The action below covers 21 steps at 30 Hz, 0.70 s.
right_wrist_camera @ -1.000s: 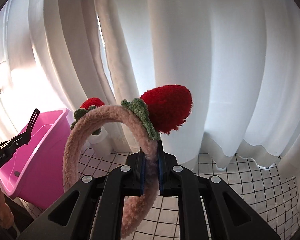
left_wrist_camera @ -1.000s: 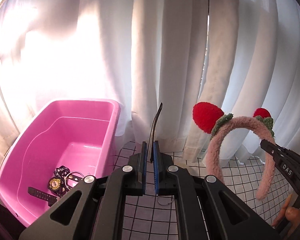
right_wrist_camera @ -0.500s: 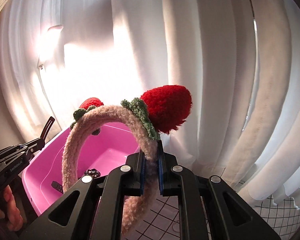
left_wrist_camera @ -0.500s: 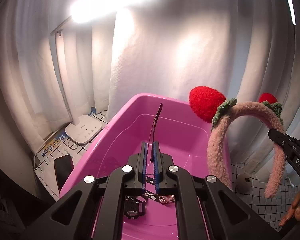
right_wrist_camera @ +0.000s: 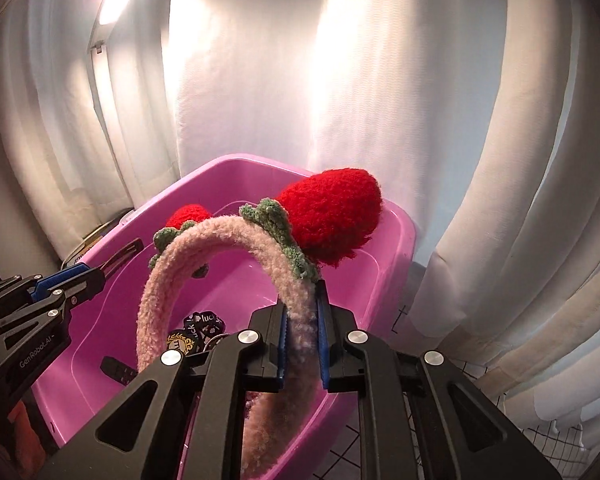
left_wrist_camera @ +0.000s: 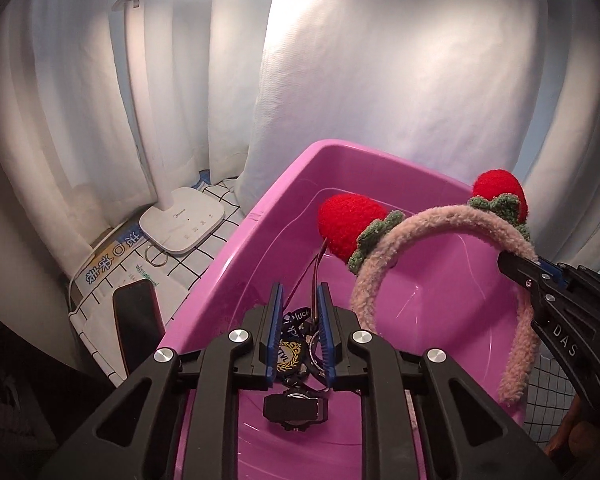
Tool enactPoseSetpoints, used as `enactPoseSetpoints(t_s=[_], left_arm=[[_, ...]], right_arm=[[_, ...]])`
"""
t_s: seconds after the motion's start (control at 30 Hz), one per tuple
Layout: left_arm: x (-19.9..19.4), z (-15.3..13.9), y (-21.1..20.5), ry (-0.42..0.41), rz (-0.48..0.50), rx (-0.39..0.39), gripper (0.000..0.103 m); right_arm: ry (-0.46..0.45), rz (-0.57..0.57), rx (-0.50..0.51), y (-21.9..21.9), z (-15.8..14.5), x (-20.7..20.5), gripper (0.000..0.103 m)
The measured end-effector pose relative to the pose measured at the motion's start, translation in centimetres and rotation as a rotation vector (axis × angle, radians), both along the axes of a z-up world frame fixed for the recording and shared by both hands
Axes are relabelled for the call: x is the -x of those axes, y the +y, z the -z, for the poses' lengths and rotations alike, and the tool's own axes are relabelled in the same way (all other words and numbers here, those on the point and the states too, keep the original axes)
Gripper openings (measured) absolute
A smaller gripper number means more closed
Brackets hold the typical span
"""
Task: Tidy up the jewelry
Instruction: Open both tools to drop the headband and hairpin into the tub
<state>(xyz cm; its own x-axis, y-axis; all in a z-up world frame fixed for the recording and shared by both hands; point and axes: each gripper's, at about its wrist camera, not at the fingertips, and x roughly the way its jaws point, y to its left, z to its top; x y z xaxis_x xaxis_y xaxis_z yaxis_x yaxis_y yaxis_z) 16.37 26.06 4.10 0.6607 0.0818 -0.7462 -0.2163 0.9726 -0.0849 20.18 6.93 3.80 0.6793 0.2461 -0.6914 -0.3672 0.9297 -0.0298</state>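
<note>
While the fuzzy pink headband (right_wrist_camera: 204,248) with two red strawberry puffs hangs in the air above the pink tub (right_wrist_camera: 396,232), one leg of its arch is pinched between the blue pads of the right gripper (right_wrist_camera: 303,344), whose jaws are closed down to the leg's width. In the right wrist view the arch rises toward 12 o'clock, curves over to 9 o'clock, and its free leg drops toward 7 o'clock, over the tub's inside. By my judgement the coming move turns on this: the tub lies directly below and ahead of the headband, so a short lowering should set it inside.

In the left wrist view the left gripper (left_wrist_camera: 299,334) also sits over the tub (left_wrist_camera: 268,204), jaws parted. A thin dark hair clip (left_wrist_camera: 315,270) stands between them, pointing to 12 o'clock; I cannot tell if either pad touches it. The headband (left_wrist_camera: 432,224) lies at 2 o'clock from this gripper, nearer the right one.

On the tub floor below rest a dark watch (left_wrist_camera: 296,408) and black charms (left_wrist_camera: 290,332). Left of the tub, on the table, stand a white lamp base (left_wrist_camera: 182,218) and a dark phone (left_wrist_camera: 138,320).
</note>
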Motion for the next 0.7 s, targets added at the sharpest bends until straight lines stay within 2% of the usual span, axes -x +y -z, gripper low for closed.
enactPoseSetpoints(t_s=[0.07,0.13,0.17,0.2,0.23,0.3,0.37,0.53,0.57,0.6,0.63,0.7], left_arm=[[-0.2,0.2,0.2,0.014,-0.003,0.01,0.022],[-0.3,0.4,0.5,0.023,-0.005,0.024,0.026],[-0.3,0.5,0.7,0.026,-0.005,0.031,0.027],[-0.3,0.6,0.8,0.028,-0.007,0.033,0.029],[-0.3,0.7,0.9,0.029,-0.011,0.034,0.034],[-0.2,0.8,1.2,0.031,-0.018,0.037,0.035],[-0.2,0.9,1.4,0.033,-0.021,0.047,0.039],[-0.1,1.2,1.7,0.045,-0.022,0.059,0.042],[-0.1,1.2,1.8,0.045,-0.022,0.063,0.045],[0.0,1.1,1.8,0.042,-0.028,0.066,0.065],[0.3,0.9,1.9,0.021,-0.024,0.081,0.078],[0.9,0.2,1.6,-0.016,-0.04,0.053,0.084]], right_arm=[[0.016,-0.002,0.021,0.7,0.1,-0.3,0.017],[0.028,-0.003,0.042,1.1,0.5,-0.4,0.025],[0.035,-0.003,0.046,1.3,0.7,-0.5,0.036],[0.042,-0.002,0.052,1.5,0.9,-0.7,0.042],[0.047,-0.003,0.053,1.7,1.0,-0.6,0.043],[0.035,0.004,0.043,1.7,1.1,-0.5,0.052],[0.016,0.01,0.035,1.6,0.6,-0.3,0.056],[0.016,0.024,0.02,1.1,-0.2,-0.1,0.057],[0.015,0.028,0.017,1.0,-0.3,0.0,0.057],[0.011,0.034,0.015,0.8,-0.4,0.2,0.057],[0.011,0.039,0.01,0.6,-0.4,0.3,0.057],[0.011,0.05,-0.004,0.0,-0.6,0.6,0.057]])
